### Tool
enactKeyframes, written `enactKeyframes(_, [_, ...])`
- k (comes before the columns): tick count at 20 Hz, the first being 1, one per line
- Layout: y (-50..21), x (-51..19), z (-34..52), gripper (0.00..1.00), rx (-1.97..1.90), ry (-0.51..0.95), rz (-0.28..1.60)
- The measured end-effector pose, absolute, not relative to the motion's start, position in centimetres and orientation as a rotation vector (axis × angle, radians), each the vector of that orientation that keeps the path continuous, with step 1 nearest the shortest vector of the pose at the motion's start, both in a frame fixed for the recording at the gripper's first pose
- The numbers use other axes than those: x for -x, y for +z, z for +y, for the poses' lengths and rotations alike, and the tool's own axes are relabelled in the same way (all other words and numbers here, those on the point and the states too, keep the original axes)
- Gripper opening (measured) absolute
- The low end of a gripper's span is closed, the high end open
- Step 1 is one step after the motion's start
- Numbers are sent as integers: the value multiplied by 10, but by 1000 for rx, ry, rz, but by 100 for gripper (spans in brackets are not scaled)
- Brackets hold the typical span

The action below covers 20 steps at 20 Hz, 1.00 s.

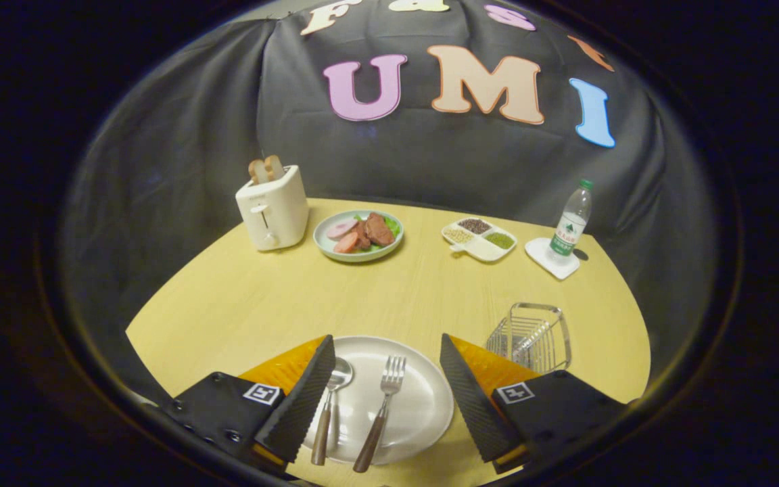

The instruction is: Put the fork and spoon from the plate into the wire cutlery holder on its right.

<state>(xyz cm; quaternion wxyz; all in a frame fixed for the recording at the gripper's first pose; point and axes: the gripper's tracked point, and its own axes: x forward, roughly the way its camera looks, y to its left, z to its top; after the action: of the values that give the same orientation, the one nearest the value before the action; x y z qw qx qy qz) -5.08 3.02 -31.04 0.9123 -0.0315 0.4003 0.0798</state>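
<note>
Now | gripper (387, 365) released over plate (423, 412) | fork (381, 412), spoon (331, 406) between fingers | label unreadable

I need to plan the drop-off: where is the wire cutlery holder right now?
In the gripper view, the silver wire cutlery holder stands on the wooden table just right of the white plate, beyond the right finger of the open gripper.

Gripper cam looks fwd and down along fingers (315, 392), close above plate (423, 406), table (261, 291) beyond.
</note>
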Motion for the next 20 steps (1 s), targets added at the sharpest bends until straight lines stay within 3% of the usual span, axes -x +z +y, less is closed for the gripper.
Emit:
enactKeyframes(17, [-397, 117, 22, 99, 117, 160, 1140])
enactKeyframes(20, [-406, 123, 21, 83, 119, 163, 1171])
